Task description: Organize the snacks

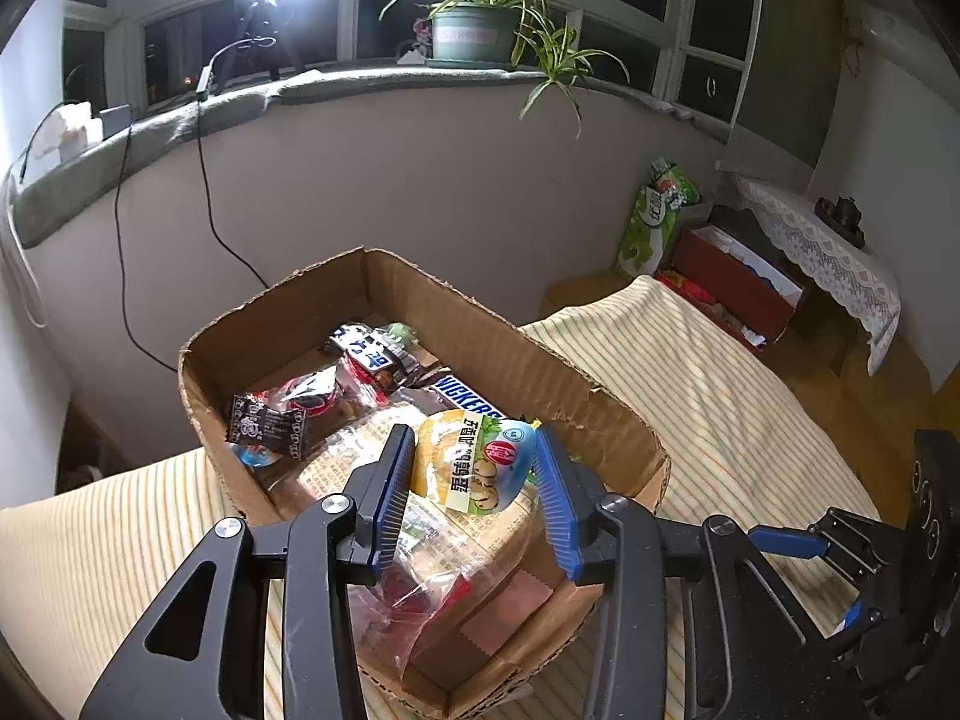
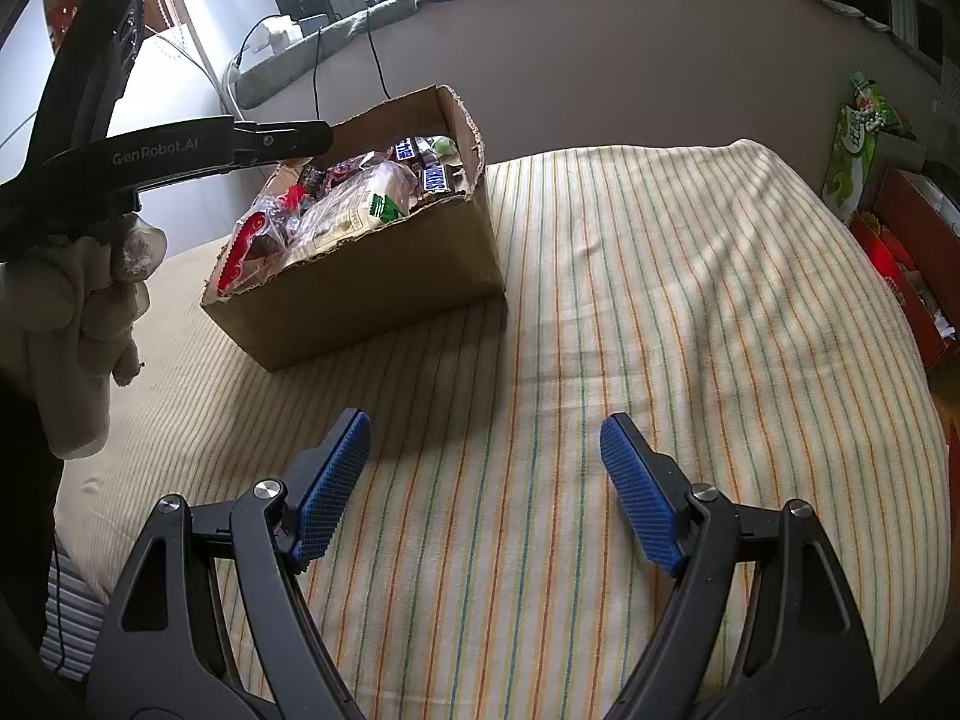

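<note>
A cardboard box (image 1: 576,408) full of snacks stands on the striped bed; it also shows in the right wrist view (image 2: 384,276). Inside lie a Snickers bar (image 1: 471,399), dark wrapped sweets (image 1: 264,426) and clear bags. My left gripper (image 1: 474,456) hovers over the box with a yellow and blue snack packet (image 1: 474,462) between its fingers; the pads stand apart at the packet's sides, and I cannot tell whether they grip it. My right gripper (image 2: 486,444) is open and empty above the striped bed cover (image 2: 660,300), to the right of and nearer than the box.
The left gripper's body (image 2: 120,150) and a gloved hand (image 2: 84,312) reach in from the left. A green bag (image 1: 654,216) and a red box (image 1: 732,288) stand on the floor right of the bed. A windowsill with a plant (image 1: 480,24) runs behind.
</note>
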Motion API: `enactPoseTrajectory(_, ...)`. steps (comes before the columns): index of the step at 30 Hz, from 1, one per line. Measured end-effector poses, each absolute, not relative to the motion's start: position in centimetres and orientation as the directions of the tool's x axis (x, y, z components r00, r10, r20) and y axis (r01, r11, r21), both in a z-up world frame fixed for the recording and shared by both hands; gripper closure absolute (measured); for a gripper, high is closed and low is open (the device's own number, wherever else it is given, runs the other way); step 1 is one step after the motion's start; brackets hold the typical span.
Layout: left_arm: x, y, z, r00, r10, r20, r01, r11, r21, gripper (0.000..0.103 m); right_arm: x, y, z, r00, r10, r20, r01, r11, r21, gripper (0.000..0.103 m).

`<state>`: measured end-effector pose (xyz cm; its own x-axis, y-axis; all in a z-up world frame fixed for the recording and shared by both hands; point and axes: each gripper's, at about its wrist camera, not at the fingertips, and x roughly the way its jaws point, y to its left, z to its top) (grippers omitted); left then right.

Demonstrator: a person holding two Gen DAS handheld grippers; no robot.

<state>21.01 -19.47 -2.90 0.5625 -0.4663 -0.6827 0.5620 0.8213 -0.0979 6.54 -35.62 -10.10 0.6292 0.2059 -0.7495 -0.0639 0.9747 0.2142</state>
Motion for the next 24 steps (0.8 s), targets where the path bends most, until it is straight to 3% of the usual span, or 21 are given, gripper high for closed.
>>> enactPoseTrajectory(15, 20.7, -18.9, -2.5, 0.577, -0.464, -0.673, 0.55, 0.829, -0.1, 0.06, 6.5, -35.3, -9.8, 0.629, 0.201, -0.751, -0.066, 0.976, 0.205, 0.021)
enactPoseTrajectory(21, 20.2, -18.4, -2.3, 0.586, -0.459, -0.668, 0.543, 0.834, -0.096, 0.054, 6.5, -35.0, -9.5, 0.63, 0.197, -0.751, -0.068, 0.978, 0.2, 0.021)
enactPoseTrajectory(24, 19.8, -18.0, -2.0, 0.595, -0.454, -0.663, 0.536, 0.839, -0.094, 0.045, 6.5, -34.7, -9.4, 0.63, 0.196, -0.752, -0.072, 0.978, 0.195, 0.021)
